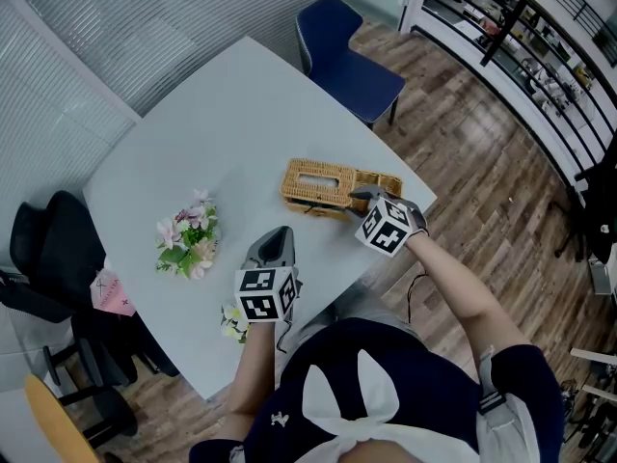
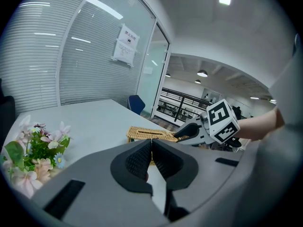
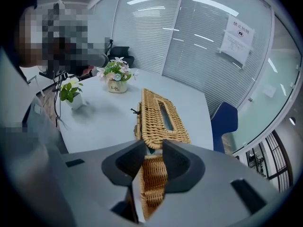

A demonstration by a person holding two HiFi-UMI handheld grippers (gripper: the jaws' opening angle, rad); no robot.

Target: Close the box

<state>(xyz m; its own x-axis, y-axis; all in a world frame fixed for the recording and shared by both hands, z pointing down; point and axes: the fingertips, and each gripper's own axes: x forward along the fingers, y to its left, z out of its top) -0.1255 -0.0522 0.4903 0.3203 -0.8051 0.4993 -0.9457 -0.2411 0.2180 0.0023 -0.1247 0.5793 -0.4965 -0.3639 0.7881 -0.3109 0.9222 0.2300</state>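
One right hand-held gripper (image 3: 152, 144) spread at the lid (image 3: 163, 115), left hand-held gripper (image 2: 151, 143) pressed together; off-centre pushing could skid the box (image 1: 337, 189).

A pale table (image 1: 241, 95) stands on a wood-plank floor (image 1: 482, 162). A pot of pink and white flowers (image 1: 189, 236) sits toward the table's left corner, and a smaller potted plant (image 1: 231, 321) stands at the near edge. A blue chair (image 1: 342, 56) is just beyond the far right edge. Black office chairs (image 1: 53, 249) crowd the left corner, one with a pink item (image 1: 113, 292) on it. Slatted blinds (image 1: 145, 17) line the glass wall behind, which bears a paper notice (image 2: 126, 44). Dark shelving (image 1: 540, 46) runs along the far right.
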